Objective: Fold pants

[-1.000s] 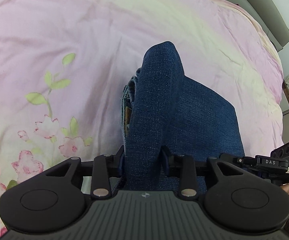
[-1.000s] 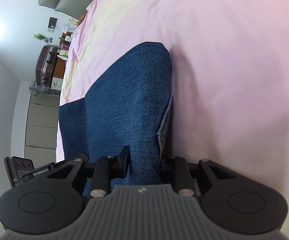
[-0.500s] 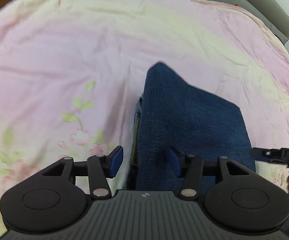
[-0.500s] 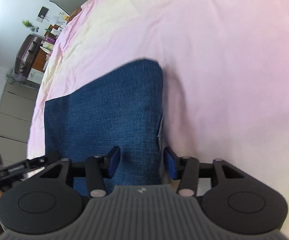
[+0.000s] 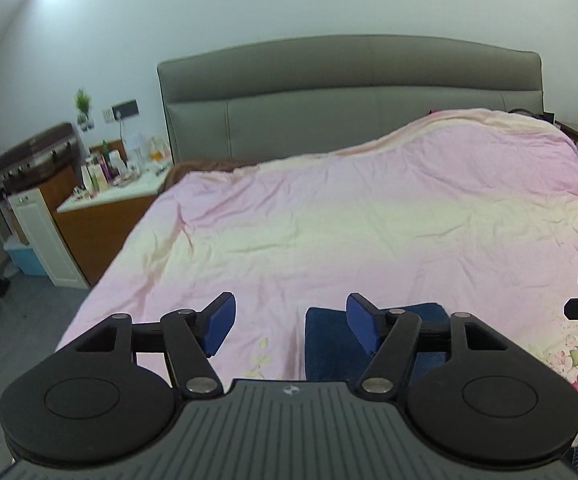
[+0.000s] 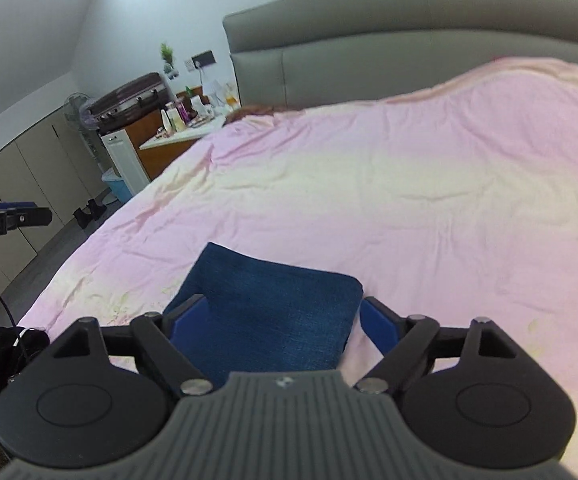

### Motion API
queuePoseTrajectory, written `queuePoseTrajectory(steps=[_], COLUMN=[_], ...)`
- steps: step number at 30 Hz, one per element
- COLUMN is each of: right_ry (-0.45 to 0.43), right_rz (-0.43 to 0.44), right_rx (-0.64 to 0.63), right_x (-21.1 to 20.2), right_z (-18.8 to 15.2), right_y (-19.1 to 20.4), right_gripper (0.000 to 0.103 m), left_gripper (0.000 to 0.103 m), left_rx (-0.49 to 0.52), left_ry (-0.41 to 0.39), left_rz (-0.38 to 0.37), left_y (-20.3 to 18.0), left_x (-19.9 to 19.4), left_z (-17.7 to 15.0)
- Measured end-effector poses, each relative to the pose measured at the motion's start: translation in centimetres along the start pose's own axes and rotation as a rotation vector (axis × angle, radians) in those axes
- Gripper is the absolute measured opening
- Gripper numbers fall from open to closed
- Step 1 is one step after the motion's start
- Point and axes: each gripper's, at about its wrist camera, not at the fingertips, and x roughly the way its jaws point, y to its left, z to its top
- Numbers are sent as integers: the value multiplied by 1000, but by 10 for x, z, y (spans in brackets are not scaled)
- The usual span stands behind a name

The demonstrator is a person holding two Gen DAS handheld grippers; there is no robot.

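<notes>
From the left wrist I see my left gripper [image 5: 287,326] spread wide, jaws just opened and gripping nothing; the folded pants [image 5: 325,344] lie on the bed [image 5: 329,220] below.

From the right wrist, my right gripper [image 6: 283,320], jaws likewise just opened, is empty above the pants [image 6: 273,300]. I judge the denim heavy, limp, unslippery; best pinched at corners.

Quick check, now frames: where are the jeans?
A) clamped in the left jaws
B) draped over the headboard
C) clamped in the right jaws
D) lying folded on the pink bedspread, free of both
D: the folded jeans lie flat on the pink bedspread, while the left gripper and right gripper stand wide open, raised off the cloth.
</notes>
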Motion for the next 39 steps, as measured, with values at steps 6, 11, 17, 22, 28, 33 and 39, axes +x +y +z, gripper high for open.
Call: queuePoseTrajectory(steps=[6, 11, 17, 22, 28, 33, 39], right_ry=[-177, -248, -244, -213, -146, -134, -126], right_rz=[-48, -83, -172, -229, -232, -249, -248], right_rx=[-99, -84, -125, -149, -131, -91, -69], right_x=[-81, -119, -123, -101, -69, -56, -48], right_z=[-28, -66, -112, -142, -160, -163, -162], right_y=[49, 74, 96, 102, 95, 88, 84], right_gripper=[96, 96, 97, 97, 97, 97, 97], left_gripper=[81, 88, 89, 89, 89, 89, 89], left_rx=[-38, -59, -60, -63, -91, -74, -71], left_ry=[-95, -155, -141, -44, 57, 50, 55], left_rz=[4, 54, 97, 119, 100, 96, 94], left_y=[-40, -64, -86, -99, -108, -116, -122], left_x=[-57, -83, -83, -60, -36, -32, -26], left_z=[-29, -65, -102, -129, -152, -153, -151])
